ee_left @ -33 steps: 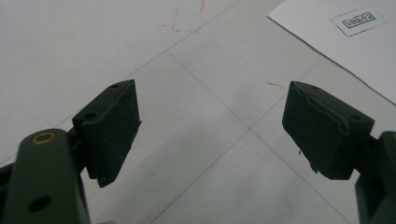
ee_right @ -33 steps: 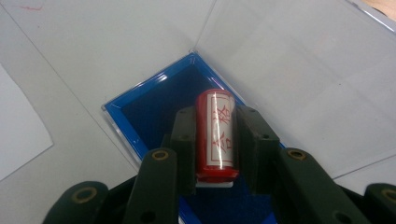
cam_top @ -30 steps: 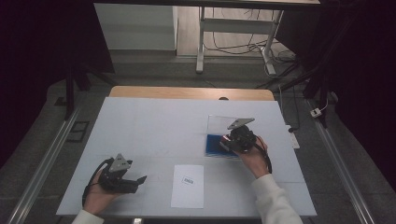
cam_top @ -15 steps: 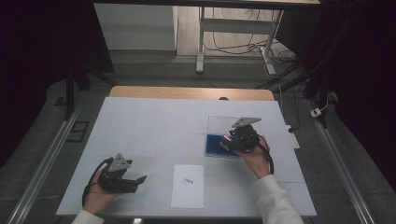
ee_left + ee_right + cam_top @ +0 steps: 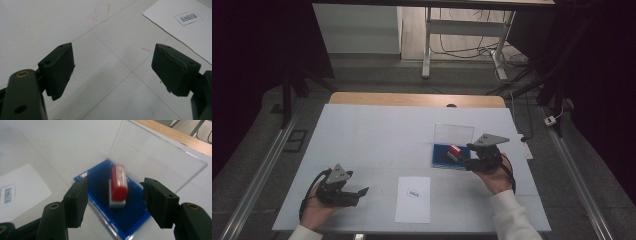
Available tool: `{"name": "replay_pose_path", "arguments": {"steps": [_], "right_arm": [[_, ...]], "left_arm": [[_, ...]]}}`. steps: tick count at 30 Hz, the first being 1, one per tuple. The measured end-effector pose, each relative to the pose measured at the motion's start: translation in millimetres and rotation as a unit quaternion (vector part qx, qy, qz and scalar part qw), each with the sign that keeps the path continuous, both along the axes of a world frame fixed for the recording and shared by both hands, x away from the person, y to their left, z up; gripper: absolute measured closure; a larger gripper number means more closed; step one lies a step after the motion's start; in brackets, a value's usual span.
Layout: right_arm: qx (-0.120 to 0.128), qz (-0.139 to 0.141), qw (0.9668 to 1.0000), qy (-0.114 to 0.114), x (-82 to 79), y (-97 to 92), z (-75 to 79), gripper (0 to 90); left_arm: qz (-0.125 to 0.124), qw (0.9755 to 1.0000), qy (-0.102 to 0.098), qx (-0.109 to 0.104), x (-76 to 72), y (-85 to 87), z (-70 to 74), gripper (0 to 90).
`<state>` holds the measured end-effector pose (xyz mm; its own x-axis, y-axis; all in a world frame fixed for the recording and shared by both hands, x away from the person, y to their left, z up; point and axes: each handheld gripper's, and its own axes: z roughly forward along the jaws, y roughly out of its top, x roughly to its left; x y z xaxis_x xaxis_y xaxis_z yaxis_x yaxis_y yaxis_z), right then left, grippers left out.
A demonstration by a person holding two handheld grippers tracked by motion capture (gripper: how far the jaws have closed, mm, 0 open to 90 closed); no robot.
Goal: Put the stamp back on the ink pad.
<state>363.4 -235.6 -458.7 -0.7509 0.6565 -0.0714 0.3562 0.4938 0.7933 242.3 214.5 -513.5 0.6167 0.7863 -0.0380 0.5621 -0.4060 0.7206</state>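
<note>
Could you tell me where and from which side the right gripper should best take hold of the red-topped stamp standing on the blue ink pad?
Grip the red-topped stamp across its two long flat sides, probably at the red cap, coming from above. It stands upright on the blue ink pad, and the right gripper already has its open jaws on either side of it. The clear open lid blocks the far side.

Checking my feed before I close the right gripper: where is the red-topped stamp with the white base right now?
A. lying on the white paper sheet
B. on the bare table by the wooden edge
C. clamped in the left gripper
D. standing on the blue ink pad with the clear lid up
D: the red-topped stamp stands on the blue ink pad, between the right gripper's open jaws, which are not touching it.
</note>
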Motion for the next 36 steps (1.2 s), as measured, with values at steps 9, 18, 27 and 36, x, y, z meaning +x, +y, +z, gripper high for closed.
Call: {"name": "replay_pose_path", "arguments": {"steps": [9,18,27,36], "right_arm": [[0.004,0.006,0.9999,0.008,-32.7,-33.3,-20.7,36.8],[0.011,-0.004,0.9998,0.018,-58.8,-67.1,-34.4,36.9],[0.005,-0.003,0.9998,0.02,-62.7,-73.6,-38.5,36.9],[0.008,-0.001,0.9999,0.015,-63.1,-73.2,-37.7,37.0]], "left_arm": [[-0.001,1.0,-0.003,-0.007,-1.6,1.4,0.6,19.0],[-0.002,1.0,-0.008,-0.006,-2.4,0.0,0.1,19.1],[-0.001,0.9999,-0.01,-0.005,-2.4,-0.3,0.6,19.0],[0.0,0.9999,-0.011,-0.004,-2.3,-0.1,0.8,19.0]]}}
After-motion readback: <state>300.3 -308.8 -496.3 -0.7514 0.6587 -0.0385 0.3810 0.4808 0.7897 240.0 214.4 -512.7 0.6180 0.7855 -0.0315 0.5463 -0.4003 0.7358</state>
